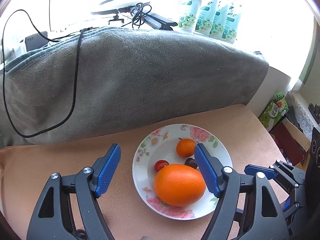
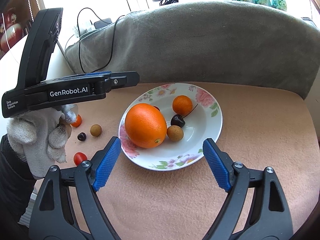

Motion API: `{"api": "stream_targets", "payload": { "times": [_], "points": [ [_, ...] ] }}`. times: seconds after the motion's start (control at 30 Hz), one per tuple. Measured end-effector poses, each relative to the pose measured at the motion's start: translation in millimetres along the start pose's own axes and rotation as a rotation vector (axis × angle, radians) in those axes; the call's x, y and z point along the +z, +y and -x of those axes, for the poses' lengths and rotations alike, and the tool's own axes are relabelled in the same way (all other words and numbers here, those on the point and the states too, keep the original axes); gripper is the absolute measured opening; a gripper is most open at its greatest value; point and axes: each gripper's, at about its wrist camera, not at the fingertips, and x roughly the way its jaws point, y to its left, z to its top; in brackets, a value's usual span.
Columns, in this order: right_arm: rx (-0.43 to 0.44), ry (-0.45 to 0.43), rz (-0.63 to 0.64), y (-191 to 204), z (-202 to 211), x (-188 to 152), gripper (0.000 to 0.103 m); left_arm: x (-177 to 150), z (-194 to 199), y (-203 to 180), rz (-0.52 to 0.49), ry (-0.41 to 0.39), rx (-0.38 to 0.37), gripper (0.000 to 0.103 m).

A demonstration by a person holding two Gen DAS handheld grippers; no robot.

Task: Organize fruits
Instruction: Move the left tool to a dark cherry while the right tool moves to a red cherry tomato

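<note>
A floral white plate (image 1: 140, 156) (image 2: 217, 124) sits on a peach cushion. It holds a large orange (image 1: 179, 185) (image 2: 146, 125), a small mandarin (image 1: 185, 147) (image 2: 182, 105), a dark cherry (image 1: 190, 163) (image 2: 177, 120), a brown longan (image 2: 175, 133) and a cherry tomato (image 1: 161, 165). My left gripper (image 1: 157, 147) (image 2: 136, 79) is open above the plate's left side, nothing between its fingers. My right gripper (image 2: 162, 141) is open at the plate's near edge, empty. Left of the plate lie a longan (image 2: 95, 130), a cherry (image 2: 81, 136) and a cherry tomato (image 2: 80, 158).
A gloved hand (image 2: 40, 132) holds the left gripper and partly hides a small orange-red fruit (image 2: 77, 121). A grey blanket (image 1: 140, 76) rises behind the cushion (image 2: 260, 140), with a black cable (image 1: 76, 80) over it. Pouches (image 1: 210, 16) stand on the sill. Boxes (image 1: 274, 112) crowd the right.
</note>
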Motion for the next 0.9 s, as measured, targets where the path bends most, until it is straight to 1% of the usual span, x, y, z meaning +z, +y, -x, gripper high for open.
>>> {"api": "stream_targets", "payload": {
  "times": [0.23, 0.33, 0.43, 0.67, 0.9],
  "points": [
    [-0.007, -0.009, 0.016, 10, 10, -1, 0.087, -4, 23, 8, 0.007, -0.031, 0.003, 0.076],
    [-0.011, -0.02, 0.021, 15, 15, -2, 0.087, -6, 36, 15, 0.013, -0.048, 0.011, 0.076],
    [0.003, -0.019, 0.025, 22, 18, -3, 0.087, -10, 52, 26, 0.021, -0.069, 0.025, 0.076],
    [0.006, -0.053, 0.051, 42, 24, -4, 0.087, -23, 92, 61, 0.059, -0.118, 0.077, 0.076],
    [0.029, -0.051, 0.084, 61, 21, -5, 0.087, -44, 132, 97, 0.104, -0.155, 0.146, 0.076]
  ]
}}
